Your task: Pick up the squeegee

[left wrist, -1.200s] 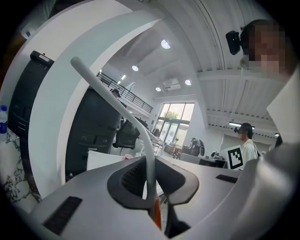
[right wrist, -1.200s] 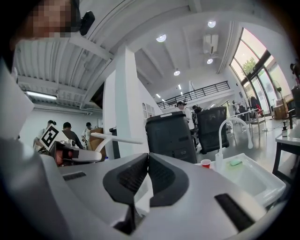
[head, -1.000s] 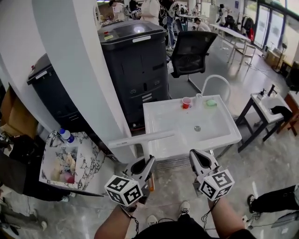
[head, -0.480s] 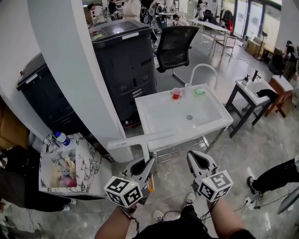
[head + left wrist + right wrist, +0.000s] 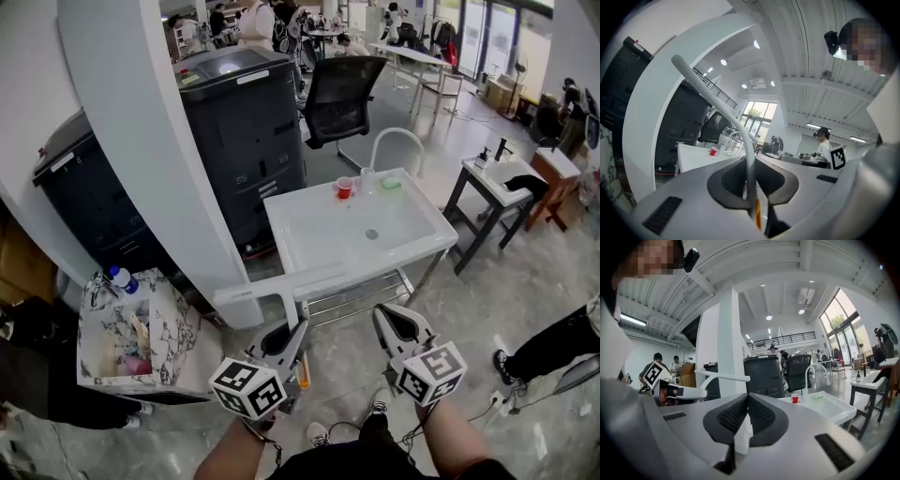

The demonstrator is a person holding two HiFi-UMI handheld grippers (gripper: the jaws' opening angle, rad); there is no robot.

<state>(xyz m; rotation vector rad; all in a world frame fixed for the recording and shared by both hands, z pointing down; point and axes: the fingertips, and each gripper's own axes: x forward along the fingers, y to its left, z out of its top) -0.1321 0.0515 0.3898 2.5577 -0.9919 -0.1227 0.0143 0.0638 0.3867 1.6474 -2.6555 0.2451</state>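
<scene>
The squeegee is white, with a long blade held level and a thin handle running down into my left gripper, which is shut on that handle. In the left gripper view the handle passes between the jaws and the blade arcs up to the left. My right gripper is beside it, shut with nothing in it; its pads meet in the right gripper view. That view also shows the squeegee blade at the left. Both grippers point level toward the white sink table.
On the sink table stand a red cup, a green sponge and a curved faucet. A white pillar and a black copier are to the left. A marbled box sits at lower left, a small table at right.
The sink table has drifted up and left in the head view and looks a little farther off. The squeegee stays in the left gripper; the right gripper stays shut.
</scene>
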